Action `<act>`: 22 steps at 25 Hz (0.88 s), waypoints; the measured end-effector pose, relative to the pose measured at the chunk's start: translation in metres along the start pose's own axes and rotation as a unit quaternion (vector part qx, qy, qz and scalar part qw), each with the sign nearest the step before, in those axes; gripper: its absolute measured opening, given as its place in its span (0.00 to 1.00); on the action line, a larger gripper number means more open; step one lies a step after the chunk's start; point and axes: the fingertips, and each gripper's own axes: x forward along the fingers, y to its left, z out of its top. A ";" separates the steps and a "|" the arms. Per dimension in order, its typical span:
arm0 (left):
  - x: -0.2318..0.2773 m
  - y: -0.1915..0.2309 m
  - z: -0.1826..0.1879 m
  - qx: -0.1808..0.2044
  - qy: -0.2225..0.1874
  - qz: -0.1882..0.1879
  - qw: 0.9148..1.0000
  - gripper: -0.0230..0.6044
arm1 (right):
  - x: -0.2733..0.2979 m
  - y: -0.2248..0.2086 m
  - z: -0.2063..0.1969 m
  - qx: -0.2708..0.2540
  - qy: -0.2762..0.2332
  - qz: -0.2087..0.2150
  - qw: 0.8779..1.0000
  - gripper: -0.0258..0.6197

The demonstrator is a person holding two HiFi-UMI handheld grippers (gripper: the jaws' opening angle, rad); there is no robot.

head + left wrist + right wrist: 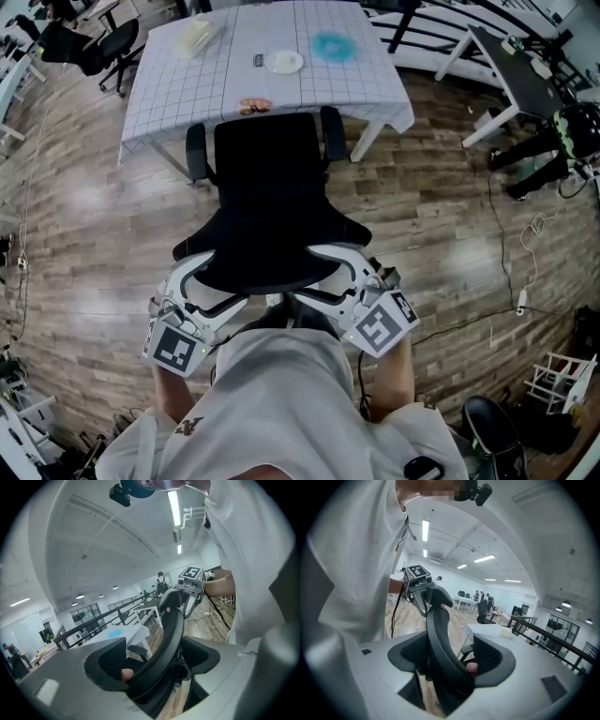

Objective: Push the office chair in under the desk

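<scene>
two tools. left tool [208,284] and right tool [330,274] each clamped on top rim of backrest, one per side.

one office chair [272,202] directly ahead, facing desk. two armrests [195,150] reach cloth edge; backrest apart from it.

one desk [178,103], checked cloth. five small things on top: round item [255,106] at near edge, dark card [258,60], white plate [283,62], blue disc [332,46], pale box [196,37].

judgement: grip done, chair lined up; push mostly left, seat to roll under.
</scene>
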 end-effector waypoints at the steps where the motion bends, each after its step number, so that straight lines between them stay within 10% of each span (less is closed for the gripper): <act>1: 0.003 0.002 0.000 -0.001 0.001 0.001 1.000 0.63 | 0.000 -0.003 -0.002 0.000 0.001 0.002 1.000 0.53; 22: 0.048 0.043 0.011 -0.005 0.019 0.026 0.999 0.65 | -0.004 -0.062 -0.018 -0.017 -0.013 0.012 1.000 0.53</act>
